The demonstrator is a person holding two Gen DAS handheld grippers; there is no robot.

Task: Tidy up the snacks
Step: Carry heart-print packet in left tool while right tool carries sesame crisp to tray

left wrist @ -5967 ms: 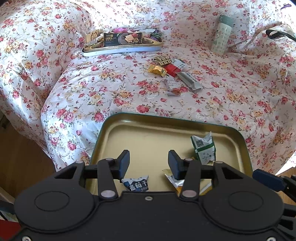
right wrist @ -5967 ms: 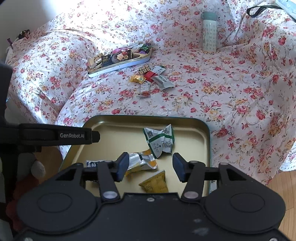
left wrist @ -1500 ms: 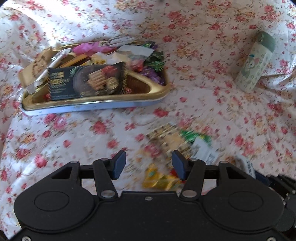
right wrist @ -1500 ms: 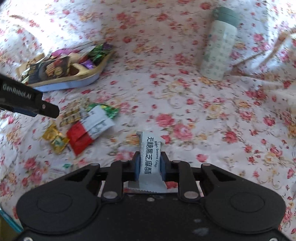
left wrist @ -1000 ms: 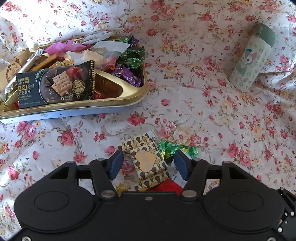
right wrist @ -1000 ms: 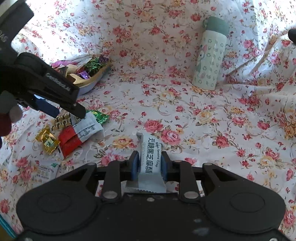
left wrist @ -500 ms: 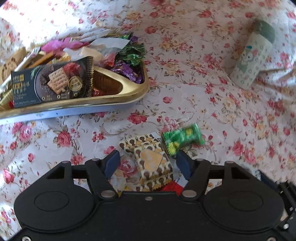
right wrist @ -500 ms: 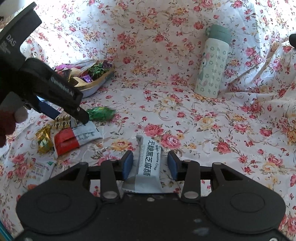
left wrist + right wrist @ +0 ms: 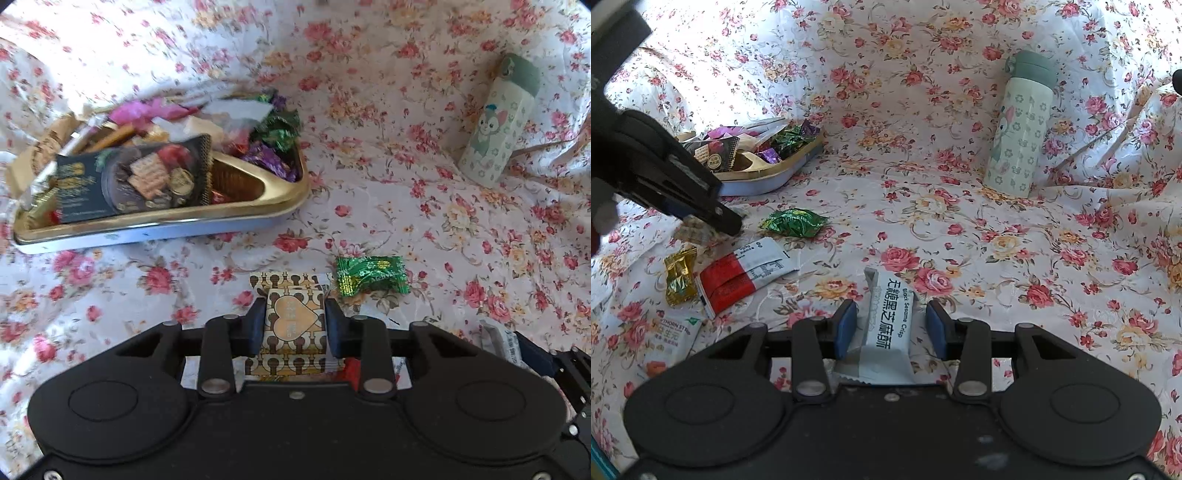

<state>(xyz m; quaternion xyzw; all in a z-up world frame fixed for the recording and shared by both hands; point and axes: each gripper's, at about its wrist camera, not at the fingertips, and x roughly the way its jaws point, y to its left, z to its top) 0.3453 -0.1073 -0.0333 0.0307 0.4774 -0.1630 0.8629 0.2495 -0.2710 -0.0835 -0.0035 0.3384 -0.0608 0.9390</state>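
In the left wrist view my left gripper [image 9: 295, 320] is closing on a brown heart-patterned packet [image 9: 291, 354], and both pads press its sides. A green candy [image 9: 371, 275] lies just right of it on the flowered cloth. In the right wrist view my right gripper [image 9: 891, 325] stands open around a grey-white sesame crisp packet [image 9: 892, 314], which lies flat with gaps on both sides. The left gripper [image 9: 729, 221] shows there at far left, low over the snack pile. A gold tray [image 9: 221, 218] full of snacks sits behind.
A pale green bottle [image 9: 1019, 125] stands upright at the back right. A red-and-white packet [image 9: 746, 271], a gold candy [image 9: 679, 275] and a hawthorn packet [image 9: 670, 334] lie loose at the left. The tray's rim [image 9: 768, 177] is at the far left.
My left jaws have closed in onto the heart-patterned packet, and the green candy has slid right. My right jaws have let go of the sesame crisp packet and spread apart.
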